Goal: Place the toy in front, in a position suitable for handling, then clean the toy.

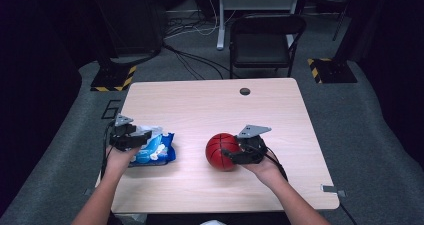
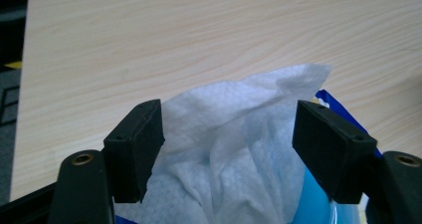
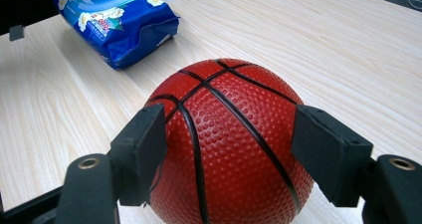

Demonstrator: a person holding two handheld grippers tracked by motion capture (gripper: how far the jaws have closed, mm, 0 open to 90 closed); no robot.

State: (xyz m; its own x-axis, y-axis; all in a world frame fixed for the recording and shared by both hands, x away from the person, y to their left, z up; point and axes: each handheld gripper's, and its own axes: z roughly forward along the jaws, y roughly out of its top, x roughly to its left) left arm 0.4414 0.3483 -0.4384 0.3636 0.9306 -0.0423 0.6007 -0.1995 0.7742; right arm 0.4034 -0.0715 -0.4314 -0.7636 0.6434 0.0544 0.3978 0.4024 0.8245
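Jaws of the left gripper (image 2: 226, 149) are standing open around the wipe (image 2: 234, 134), needing a centred pinch, while the right gripper (image 3: 226, 149) is clamping the ball (image 3: 229, 144).

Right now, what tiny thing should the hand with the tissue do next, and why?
Probably close the left hand-held gripper on the white wipe and pull it up. The wipe pokes out of the blue pack and sits between the jaws, which stand apart without pinching it. The right hand-held gripper already clasps the red ball, likely waiting to be wiped.
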